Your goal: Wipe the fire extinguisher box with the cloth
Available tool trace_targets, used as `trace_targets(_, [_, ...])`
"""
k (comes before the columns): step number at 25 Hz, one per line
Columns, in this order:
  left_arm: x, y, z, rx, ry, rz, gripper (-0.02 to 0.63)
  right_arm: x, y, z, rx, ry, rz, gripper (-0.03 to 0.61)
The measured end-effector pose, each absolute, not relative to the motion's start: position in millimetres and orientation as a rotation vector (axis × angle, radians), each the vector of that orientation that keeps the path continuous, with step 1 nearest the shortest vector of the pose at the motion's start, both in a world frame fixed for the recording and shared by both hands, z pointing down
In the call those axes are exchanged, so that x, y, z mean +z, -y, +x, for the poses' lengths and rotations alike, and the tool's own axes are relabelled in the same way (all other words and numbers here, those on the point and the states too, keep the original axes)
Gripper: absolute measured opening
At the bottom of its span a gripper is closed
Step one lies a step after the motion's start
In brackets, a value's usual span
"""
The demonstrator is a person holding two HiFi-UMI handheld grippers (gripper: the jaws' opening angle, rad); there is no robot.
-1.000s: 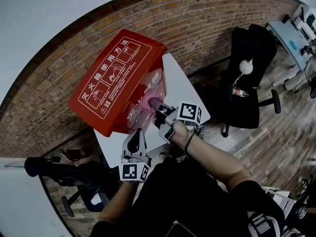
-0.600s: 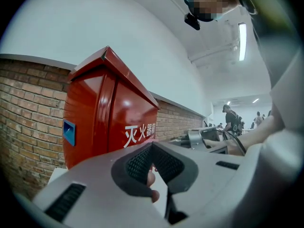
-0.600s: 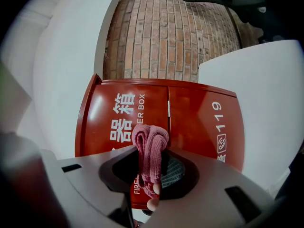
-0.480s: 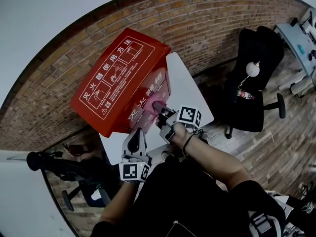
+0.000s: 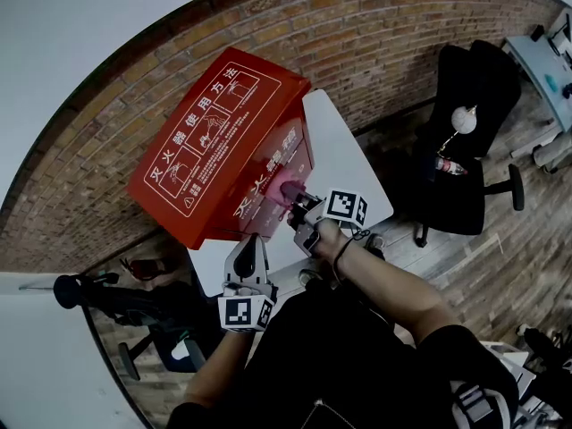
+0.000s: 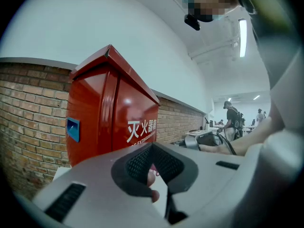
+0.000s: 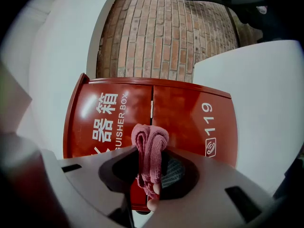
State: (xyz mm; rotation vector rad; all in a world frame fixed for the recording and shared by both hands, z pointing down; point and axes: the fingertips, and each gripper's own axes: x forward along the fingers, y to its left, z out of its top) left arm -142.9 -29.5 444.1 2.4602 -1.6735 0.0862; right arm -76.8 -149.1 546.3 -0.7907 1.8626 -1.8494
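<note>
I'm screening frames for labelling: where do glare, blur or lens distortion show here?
Head view: heavy fisheye bows the brick wall into an arc. Right gripper view: soft sheen on the red box, cloth sharp. Left gripper view: ceiling light blown out.

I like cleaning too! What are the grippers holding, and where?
The right gripper pinches a bunched pink woven cloth by its lower part; its folded top pokes out. The left gripper holds nothing.

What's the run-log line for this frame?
step: wipe | right hand-held gripper: shut on cloth, cloth at box front | left hand-held gripper: shut, empty, away from box
</note>
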Motion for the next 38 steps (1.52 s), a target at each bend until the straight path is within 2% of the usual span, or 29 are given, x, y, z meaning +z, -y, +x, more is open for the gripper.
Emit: trace_targets(38, [459, 24, -154, 0.158, 1.662, 2.446, 0.029, 645, 148, -72, -1.912, -1.884, -0.919, 0.106])
